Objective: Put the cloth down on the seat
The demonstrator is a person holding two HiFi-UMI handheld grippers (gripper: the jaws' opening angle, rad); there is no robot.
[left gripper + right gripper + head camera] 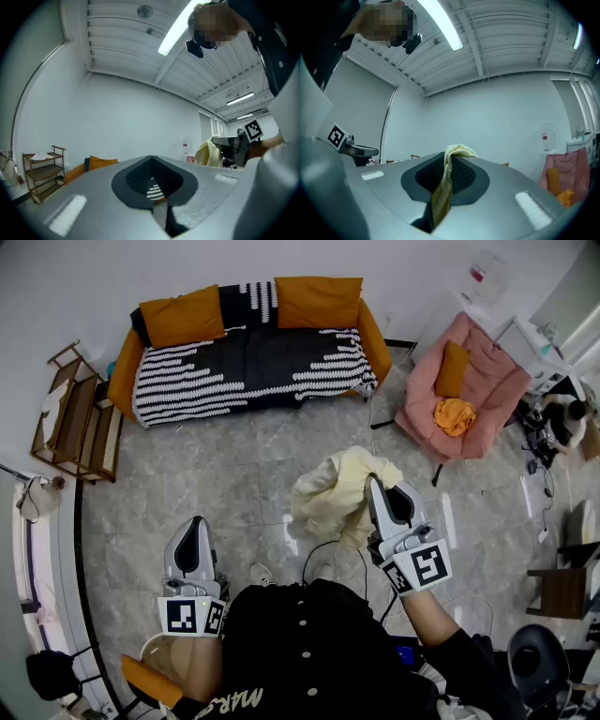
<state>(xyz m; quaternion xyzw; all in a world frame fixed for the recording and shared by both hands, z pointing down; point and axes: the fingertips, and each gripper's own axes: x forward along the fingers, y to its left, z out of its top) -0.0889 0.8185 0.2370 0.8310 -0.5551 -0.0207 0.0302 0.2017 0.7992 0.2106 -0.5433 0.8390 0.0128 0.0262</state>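
Pinched pale yellow cloth between right gripper fingers above the floor; held left gripper fingers together, empty.

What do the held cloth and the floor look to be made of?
Cloth: soft pale-yellow fabric, perhaps cotton or fleece, matte; it bunches and droops in folds from the right gripper. Floor: glossy grey stone or marble-look tile; veining, seams and light reflections show.
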